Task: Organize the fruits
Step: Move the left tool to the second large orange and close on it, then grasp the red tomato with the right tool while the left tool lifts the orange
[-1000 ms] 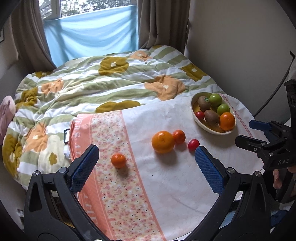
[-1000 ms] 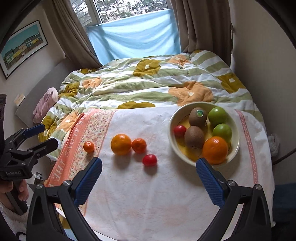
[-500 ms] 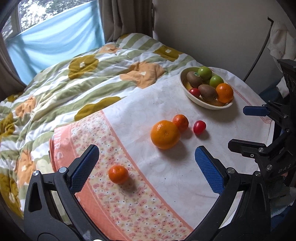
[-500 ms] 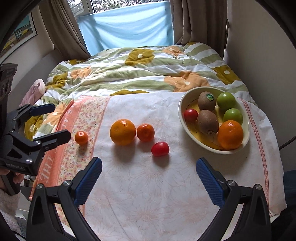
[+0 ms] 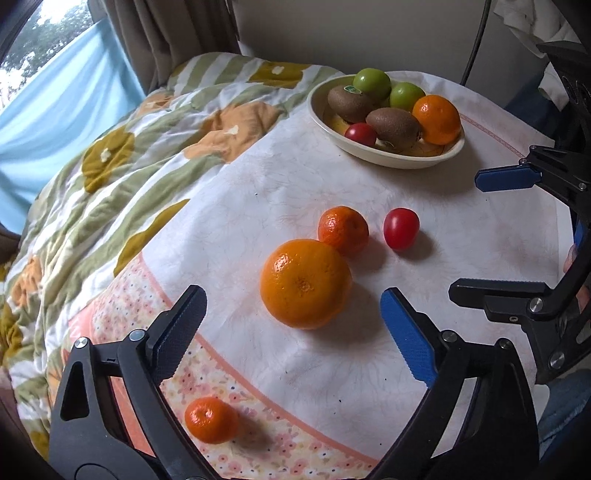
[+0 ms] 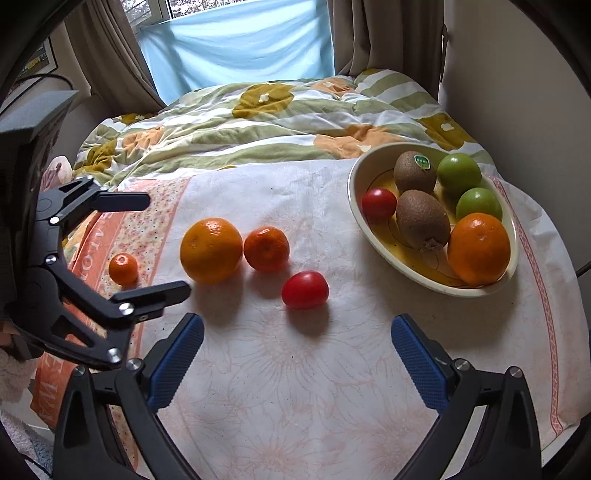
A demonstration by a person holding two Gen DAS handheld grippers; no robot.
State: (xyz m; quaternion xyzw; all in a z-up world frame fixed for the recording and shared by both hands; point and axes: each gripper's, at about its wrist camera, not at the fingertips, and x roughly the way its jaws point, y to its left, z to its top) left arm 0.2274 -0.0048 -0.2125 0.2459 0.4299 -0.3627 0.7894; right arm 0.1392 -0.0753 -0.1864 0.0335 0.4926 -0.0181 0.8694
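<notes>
A large orange (image 5: 304, 282) lies on the white cloth, touching a mandarin (image 5: 343, 229), with a red tomato (image 5: 401, 228) to their right. A small mandarin (image 5: 210, 420) lies apart on the flowered border. My left gripper (image 5: 291, 293) hangs over the large orange, which shows between its closing jaws; the pads are clear of it. My right gripper (image 6: 297, 321) is open and empty, just short of the tomato (image 6: 305, 290). A cream bowl (image 6: 356, 214) at the right holds two kiwis, two green fruits, an orange and a red tomato.
A flowered quilt (image 6: 258, 122) covers the bed behind the cloth. Curtains and a blue sheet hang at the back, and a wall (image 5: 369, 33) rises close behind the bowl. The cloth's front edge (image 6: 554, 424) drops off at the right.
Both grippers have come down toward the cloth. The left one rolled and closed in on the large orange, and its jaws have narrowed a little. The fruits have not moved.
</notes>
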